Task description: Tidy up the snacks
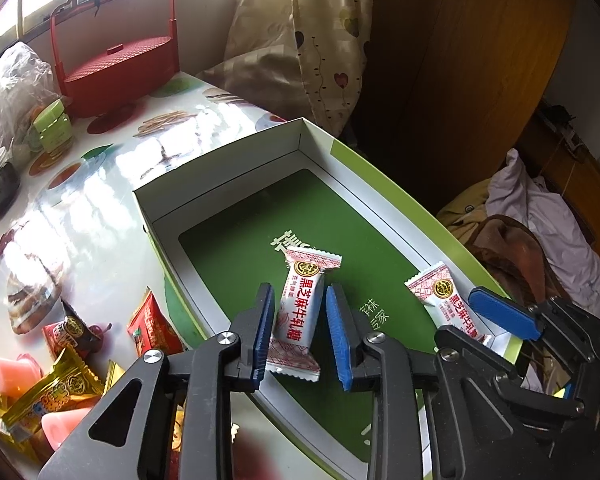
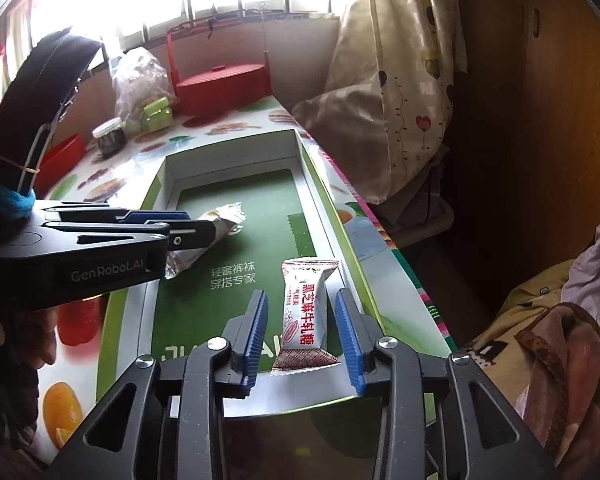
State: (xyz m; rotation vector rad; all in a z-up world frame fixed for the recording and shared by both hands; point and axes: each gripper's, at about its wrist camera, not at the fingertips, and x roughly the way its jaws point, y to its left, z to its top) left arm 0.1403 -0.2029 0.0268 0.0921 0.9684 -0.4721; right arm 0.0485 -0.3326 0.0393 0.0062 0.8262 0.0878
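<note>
Snacks still loose on the table (image 1: 100, 208) lie at the left: red and gold packets (image 1: 60, 384). In the green box (image 1: 236, 240), the left gripper (image 1: 298, 328) stands open around one white nougat candy (image 1: 300, 316). The right gripper (image 2: 302, 336) stands open around a second nougat candy (image 2: 304, 316) by the box's right wall. Both should lift straight clear without dragging the wrappers, then go for the pile.

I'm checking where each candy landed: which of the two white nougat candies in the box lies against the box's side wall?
The candy between the right gripper's fingers, white nougat candy, lies along the wall; the other lies mid-floor in the green box.
</note>
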